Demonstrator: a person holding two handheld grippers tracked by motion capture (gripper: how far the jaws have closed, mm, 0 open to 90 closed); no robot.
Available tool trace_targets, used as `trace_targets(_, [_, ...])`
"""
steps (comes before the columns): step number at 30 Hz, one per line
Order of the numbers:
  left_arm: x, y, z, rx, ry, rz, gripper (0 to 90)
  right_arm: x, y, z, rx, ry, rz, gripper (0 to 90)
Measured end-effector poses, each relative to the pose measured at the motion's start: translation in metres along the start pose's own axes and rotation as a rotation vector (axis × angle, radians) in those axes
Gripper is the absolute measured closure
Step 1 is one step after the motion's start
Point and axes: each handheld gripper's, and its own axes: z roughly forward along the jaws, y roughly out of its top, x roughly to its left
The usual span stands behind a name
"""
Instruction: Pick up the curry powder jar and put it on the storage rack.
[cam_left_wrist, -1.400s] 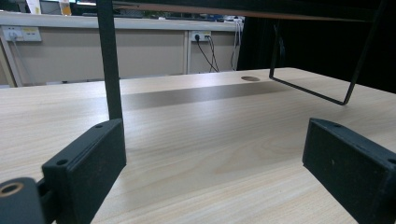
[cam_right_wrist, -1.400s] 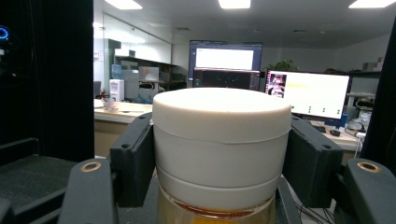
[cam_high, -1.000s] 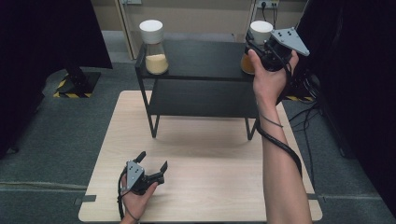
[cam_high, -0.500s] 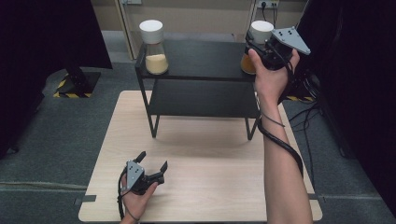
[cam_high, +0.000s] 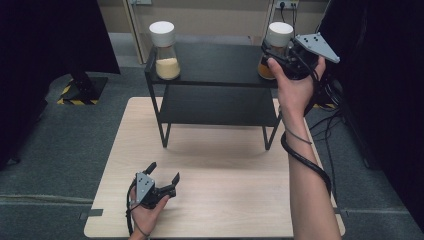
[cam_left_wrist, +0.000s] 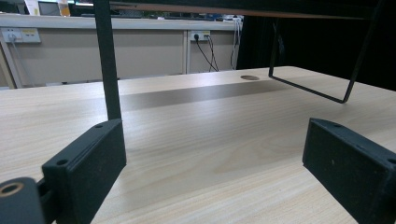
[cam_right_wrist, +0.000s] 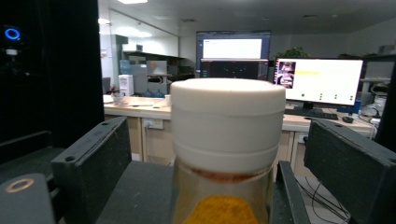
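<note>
A jar with a white lid and orange contents (cam_high: 277, 37) stands at the right end of the black shelf's top board (cam_high: 215, 60). My right gripper (cam_high: 272, 55) is level with it, one jaw on each side. In the right gripper view the jar (cam_right_wrist: 227, 121) sits between the jaws of the right gripper (cam_right_wrist: 217, 140) with a gap on both sides. Those jaws have just been opening and now stand open around the jar. My left gripper (cam_high: 164, 172) rests open near the table's front edge, and in its own view the left gripper (cam_left_wrist: 215, 154) has nothing between its jaws.
A second white-lidded jar with pale yellow contents (cam_high: 164, 50) stands at the shelf's left end. The shelf rests on a light wooden table (cam_high: 225, 150), its thin black legs (cam_left_wrist: 108, 60) ahead of the left gripper. Cables lie on the floor at the right.
In the high view both hands and both jars keep their places; no shift is clear at that distance.
</note>
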Motion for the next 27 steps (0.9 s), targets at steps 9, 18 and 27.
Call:
trace_targets(9, [0.000, 0.000, 0.000, 0.001, 0.000, 0.006, 5.8, -0.004, -0.007, -0.028, 0.011, 0.061, -0.006, 6.1])
trace_targets(18, [-0.001, 0.000, 0.000, -0.001, 0.001, 0.007, 5.8, -0.003, -0.017, -0.049, 0.050, 0.085, -0.007, 5.4])
trace_targets(27, [-0.001, 0.000, 0.000, -0.001, 0.002, 0.006, 5.8, -0.004, -0.034, -0.066, 0.051, 0.106, -0.011, 5.4])
